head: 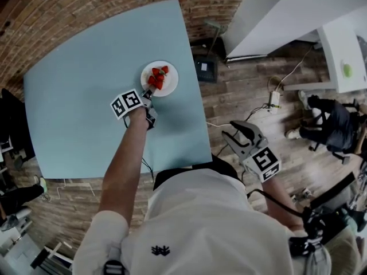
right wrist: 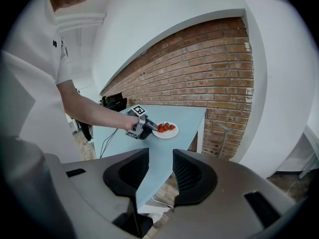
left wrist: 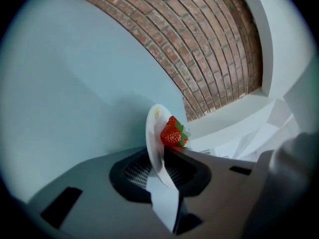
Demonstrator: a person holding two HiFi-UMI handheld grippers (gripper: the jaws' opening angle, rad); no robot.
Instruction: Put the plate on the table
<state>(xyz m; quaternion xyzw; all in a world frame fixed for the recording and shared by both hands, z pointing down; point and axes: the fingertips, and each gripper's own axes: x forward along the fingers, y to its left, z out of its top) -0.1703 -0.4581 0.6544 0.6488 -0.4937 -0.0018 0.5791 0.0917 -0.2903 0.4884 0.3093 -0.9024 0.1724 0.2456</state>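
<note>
Starting with the plate (head: 170,82), where does it lie?

Flat on my pale blue table (head: 80,96), in the far right part of the top, not far from the edge that borders the wooden floor (head: 246,90). It is white and round, and red strawberries (head: 157,78) are heaped on it, mostly toward the side nearest my left gripper (head: 149,91)

Is that gripper clamped on the rim?

No, it is released. In the left gripper view the near rim stands between the two pads, yet ribbed rubber shows on either side of it, so neither pad presses on the plate. One strawberry shows just past the right-hand pad. My left arm reaches out over the table, and the marker cube sits behind the jaws, above my hand

What about the other one?

My right gripper (head: 234,133) hangs off the table at my right side, over the floor and well apart from the plate. Its jaws stand apart with nothing between them; through the gap I see only the table's near corner and the boards below

And around the table?

A brick wall (head: 86,10) runs behind the far edge, and in the right gripper view the plate sits small on the tabletop in front of those bricks, with the left gripper's tips at its rim
</note>
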